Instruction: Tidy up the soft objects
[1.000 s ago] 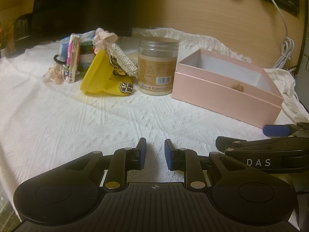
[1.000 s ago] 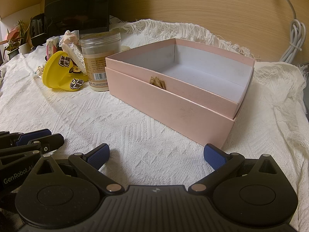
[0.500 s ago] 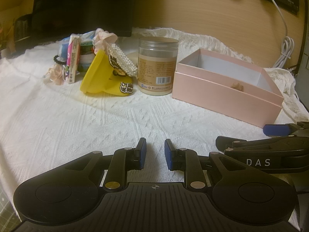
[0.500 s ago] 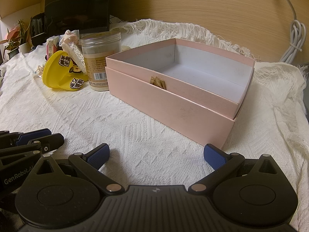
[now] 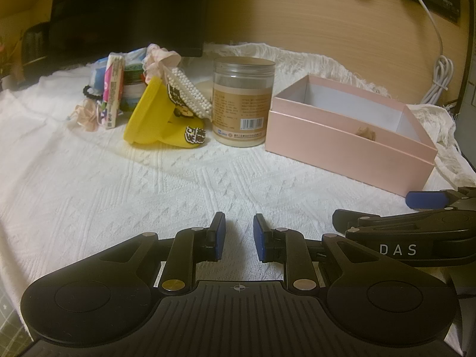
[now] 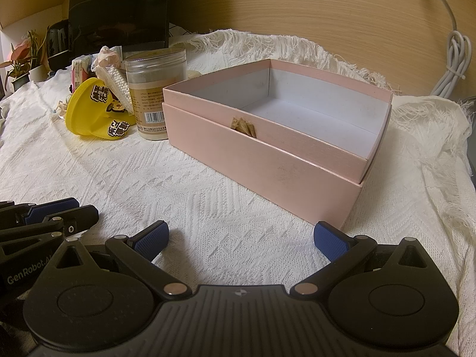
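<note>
The left tongs [image 5: 238,239] hover low over the white cloth [image 5: 119,184] on the bench. Their blue pads stand a little apart, with a narrow gap and nothing between them. The right tongs [image 6: 240,239] are spread wide and also hold nothing. They rest just beside the left tongs, on their right.

Ahead of the right tongs, very near, stands the open pink box [image 6: 267,160]. Its near corner almost reaches the right pad. Inside it is white and bare, and a small tan tag [image 6: 244,126] sits on its front wall. From the left tongs the box is ahead and to the right.

The soft things lie farther ahead and to the left of the left tongs, in a pile. There is a yellow piece [image 5: 154,119] with black patches, a string of white beads [image 5: 190,95] leaning across it, a pink scrunchie [image 5: 160,58] above, another pale one [image 5: 84,116] on the cloth, and a black hair band [image 5: 90,92]. Some small packets [image 5: 114,89] stand among them.

Compared with one second ago, nothing differs: both tongs keep the same place and the same opening, and no thing has moved.

A clear jar [image 5: 242,101] with a brown label stands between the pile and the box, touching the yellow piece or nearly so. The cloth between the tongs and the pile is free. Behind is a dark screen [image 5: 128,9], and a white cable [image 5: 437,80] hangs on the wooden wall at the far right.
</note>
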A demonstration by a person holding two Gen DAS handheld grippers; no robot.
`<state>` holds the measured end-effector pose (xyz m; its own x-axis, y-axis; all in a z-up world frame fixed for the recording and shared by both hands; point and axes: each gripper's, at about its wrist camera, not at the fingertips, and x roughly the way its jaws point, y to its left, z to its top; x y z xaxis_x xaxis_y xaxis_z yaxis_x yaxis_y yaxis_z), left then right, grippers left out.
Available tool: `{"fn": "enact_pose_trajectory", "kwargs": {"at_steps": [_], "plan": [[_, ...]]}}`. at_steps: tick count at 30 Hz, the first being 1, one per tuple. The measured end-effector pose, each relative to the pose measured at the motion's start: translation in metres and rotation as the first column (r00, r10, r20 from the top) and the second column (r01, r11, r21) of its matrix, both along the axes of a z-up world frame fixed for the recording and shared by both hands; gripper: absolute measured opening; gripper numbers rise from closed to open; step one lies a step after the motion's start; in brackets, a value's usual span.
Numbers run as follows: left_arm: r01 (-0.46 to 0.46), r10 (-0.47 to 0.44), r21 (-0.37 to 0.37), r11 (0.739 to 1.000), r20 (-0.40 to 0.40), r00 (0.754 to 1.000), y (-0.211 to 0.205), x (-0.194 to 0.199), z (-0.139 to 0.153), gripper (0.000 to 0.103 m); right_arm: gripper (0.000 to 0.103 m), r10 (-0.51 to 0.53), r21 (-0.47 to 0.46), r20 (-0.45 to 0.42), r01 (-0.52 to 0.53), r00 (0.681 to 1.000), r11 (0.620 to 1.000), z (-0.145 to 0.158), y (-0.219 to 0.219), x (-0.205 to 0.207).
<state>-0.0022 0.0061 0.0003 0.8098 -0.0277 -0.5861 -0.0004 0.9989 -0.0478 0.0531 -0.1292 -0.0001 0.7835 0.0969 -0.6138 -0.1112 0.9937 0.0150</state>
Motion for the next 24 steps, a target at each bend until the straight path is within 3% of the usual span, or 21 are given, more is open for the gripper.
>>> {"fn": "enact_pose_trajectory", "kwargs": {"at_steps": [12, 15, 20, 22, 24], "plan": [[0.013, -0.013, -0.032, 0.999, -0.019, 1.000, 0.005, 0.001, 0.003, 0.023, 0.103, 0.006, 0.004, -0.004, -0.006, 1.000, 1.000, -0.001, -0.002, -0.003], [0.066, -0.072, -0.091, 0.994, -0.067, 0.995, 0.019, 0.008, 0.009, 0.023, 0.103, 0.029, 0.001, -0.046, -0.029, 0.998, 1.000, 0.002, -0.004, 0.001], [0.078, -0.132, -0.297, 0.952, -0.167, 0.977, 0.072, 0.036, 0.020, 0.023, 0.103, 0.053, -0.024, -0.185, -0.059, 0.981, 0.998, 0.010, -0.001, 0.017], [0.052, -0.111, -0.343, 0.938, -0.153, 0.982, 0.104, 0.047, 0.032, 0.023, 0.103, 0.047, -0.033, -0.218, -0.055, 0.975, 0.998, 0.011, 0.001, 0.020], [0.041, -0.077, -0.320, 0.947, -0.102, 0.992, 0.131, 0.054, 0.045, 0.022, 0.103, 0.049, -0.035, -0.244, -0.059, 0.969, 0.998, 0.012, 0.001, 0.023]]}}
